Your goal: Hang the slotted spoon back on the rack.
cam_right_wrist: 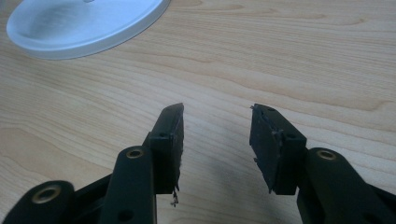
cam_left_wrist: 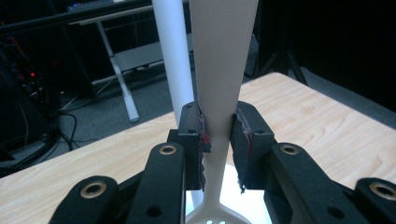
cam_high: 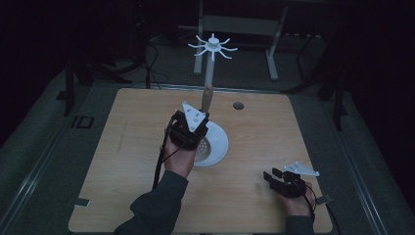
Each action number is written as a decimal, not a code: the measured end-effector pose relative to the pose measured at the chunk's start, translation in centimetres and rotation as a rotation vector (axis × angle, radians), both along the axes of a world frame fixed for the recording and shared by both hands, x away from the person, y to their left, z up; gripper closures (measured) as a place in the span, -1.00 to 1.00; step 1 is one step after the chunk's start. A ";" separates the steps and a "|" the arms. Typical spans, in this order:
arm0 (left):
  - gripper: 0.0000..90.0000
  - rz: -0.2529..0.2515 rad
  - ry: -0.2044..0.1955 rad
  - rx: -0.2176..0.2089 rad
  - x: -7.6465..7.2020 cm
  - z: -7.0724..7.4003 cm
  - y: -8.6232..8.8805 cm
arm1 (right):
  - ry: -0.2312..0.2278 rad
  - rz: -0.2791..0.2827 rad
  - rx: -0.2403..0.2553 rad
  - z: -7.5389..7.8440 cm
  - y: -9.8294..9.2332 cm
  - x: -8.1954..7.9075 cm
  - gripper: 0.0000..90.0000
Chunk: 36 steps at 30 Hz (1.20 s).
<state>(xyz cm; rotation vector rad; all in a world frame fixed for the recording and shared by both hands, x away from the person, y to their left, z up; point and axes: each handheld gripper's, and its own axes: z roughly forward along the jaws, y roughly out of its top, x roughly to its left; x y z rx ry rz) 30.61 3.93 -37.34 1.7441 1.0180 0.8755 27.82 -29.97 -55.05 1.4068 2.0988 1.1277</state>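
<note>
Above the white dish (cam_high: 218, 142), left tongs (cam_left_wrist: 218, 140) gripping slotted spoon (cam_left_wrist: 219, 84) upright, handle up, right tongs (cam_right_wrist: 217, 140) open.

Count of items in view. Grippers: two, a left gripper (cam_high: 192, 128) and a right gripper (cam_high: 288, 182), each with two black jaws. Hands: two, one per gripper. Slotted spatulas: one, a white spatula (cam_left_wrist: 219, 70) with a perforated head. Racks: one white hanging stand (cam_high: 210, 63), consisting of one upright pole and one round base (cam_high: 218, 142); its top carries a ring of curved hooks, too small to number with certainty. Tables: one wooden table (cam_high: 254, 137), with one round cable hole (cam_high: 238, 105) in its top.
</note>
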 end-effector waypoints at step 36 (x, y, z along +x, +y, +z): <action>0.66 0.107 -0.044 -0.057 1.1 4.9 -1.8 | 0.004 0.008 -0.027 -0.2 0.3 0.0 0.20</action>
